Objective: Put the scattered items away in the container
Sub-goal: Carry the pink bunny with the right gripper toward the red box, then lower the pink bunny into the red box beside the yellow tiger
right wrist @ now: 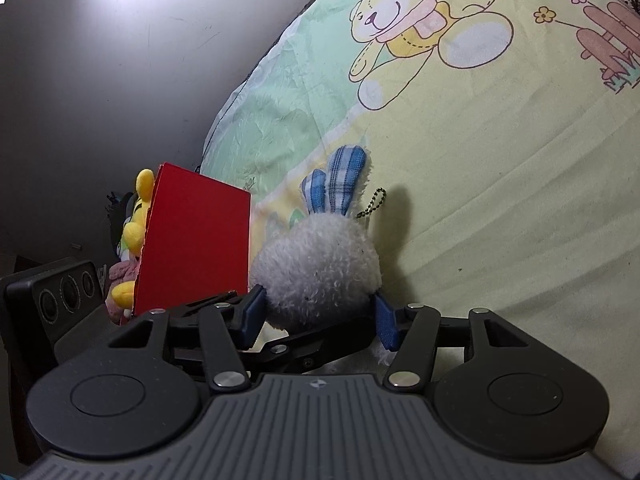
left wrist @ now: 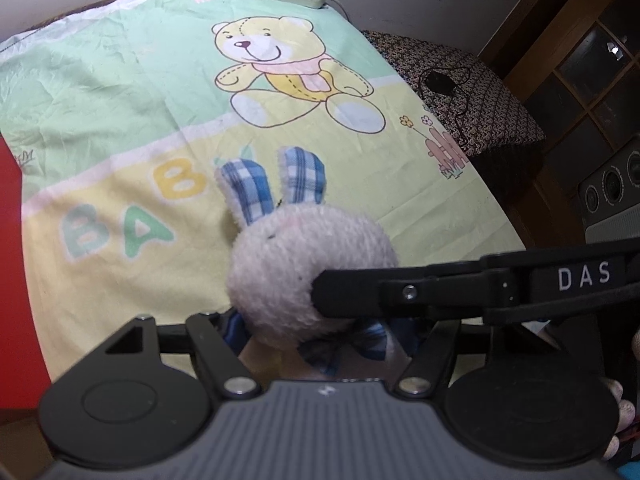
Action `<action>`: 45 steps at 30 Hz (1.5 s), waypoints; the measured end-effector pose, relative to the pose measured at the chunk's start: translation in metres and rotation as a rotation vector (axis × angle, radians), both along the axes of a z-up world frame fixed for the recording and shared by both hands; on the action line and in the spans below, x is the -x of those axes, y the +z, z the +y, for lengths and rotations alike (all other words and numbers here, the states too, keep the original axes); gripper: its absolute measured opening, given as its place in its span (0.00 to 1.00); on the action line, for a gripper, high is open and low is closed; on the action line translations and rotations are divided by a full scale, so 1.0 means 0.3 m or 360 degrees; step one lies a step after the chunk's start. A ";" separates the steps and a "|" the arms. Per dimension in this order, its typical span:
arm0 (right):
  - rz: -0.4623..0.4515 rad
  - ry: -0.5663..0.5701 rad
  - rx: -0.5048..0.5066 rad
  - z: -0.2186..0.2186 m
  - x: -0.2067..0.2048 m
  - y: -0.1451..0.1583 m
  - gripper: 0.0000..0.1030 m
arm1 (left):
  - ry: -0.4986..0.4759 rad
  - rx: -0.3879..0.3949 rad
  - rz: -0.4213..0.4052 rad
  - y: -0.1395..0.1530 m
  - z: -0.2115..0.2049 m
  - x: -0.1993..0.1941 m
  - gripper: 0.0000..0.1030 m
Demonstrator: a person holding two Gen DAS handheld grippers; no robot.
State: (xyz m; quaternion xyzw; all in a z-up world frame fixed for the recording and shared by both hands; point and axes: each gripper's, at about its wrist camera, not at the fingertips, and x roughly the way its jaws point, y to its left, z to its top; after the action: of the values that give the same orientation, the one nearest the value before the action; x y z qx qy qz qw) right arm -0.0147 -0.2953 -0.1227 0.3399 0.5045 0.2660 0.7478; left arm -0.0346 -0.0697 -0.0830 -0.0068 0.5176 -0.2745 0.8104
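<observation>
Nearby, red box (right wrist: 192,240) — stuffed toys (right wrist: 134,232) behind — flanks plush rabbit (right wrist: 316,264).

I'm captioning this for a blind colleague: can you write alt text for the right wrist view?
The right gripper has its blue-padded fingers on either side of a white plush bunny with blue plaid ears, on a bear-print blanket. A red box stands left, yellow plush behind it.

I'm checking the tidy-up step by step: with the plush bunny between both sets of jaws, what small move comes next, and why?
Probably carry the plush bunny sideways toward the red box. Both the right gripper and the left gripper appear closed on it, and the box, already holding a yellow plush toy, stands right beside it.
</observation>
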 end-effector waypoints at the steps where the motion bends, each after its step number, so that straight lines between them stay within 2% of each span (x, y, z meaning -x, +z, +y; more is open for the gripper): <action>1: -0.0001 0.0012 -0.0008 0.006 0.005 0.005 0.56 | -0.0009 -0.0012 -0.0016 0.011 0.007 0.013 0.67; 9: -0.0038 0.0167 -0.0069 0.085 0.051 0.067 0.56 | 0.0000 -0.0063 -0.0137 0.098 0.092 0.118 0.67; 16: -0.0159 0.0288 -0.0061 0.163 0.093 0.172 0.55 | 0.0017 -0.0032 -0.0254 0.201 0.185 0.186 0.66; 29: -0.0359 0.0315 -0.0106 0.379 0.187 0.351 0.55 | -0.0016 0.0007 -0.0473 0.373 0.453 0.261 0.66; 37: -0.0454 0.0381 -0.0159 0.560 0.184 0.411 0.54 | 0.0086 0.0027 -0.0583 0.445 0.651 0.289 0.66; 45: -0.0516 0.0433 -0.0192 0.737 0.136 0.421 0.54 | 0.0200 0.0004 -0.0633 0.471 0.824 0.264 0.66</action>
State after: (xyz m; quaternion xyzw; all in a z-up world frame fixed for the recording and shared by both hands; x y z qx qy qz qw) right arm -0.0554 -0.0740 0.0037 0.2656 0.4020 0.4454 0.7546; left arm -0.1139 0.1773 0.0583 0.0141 0.3456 -0.2200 0.9121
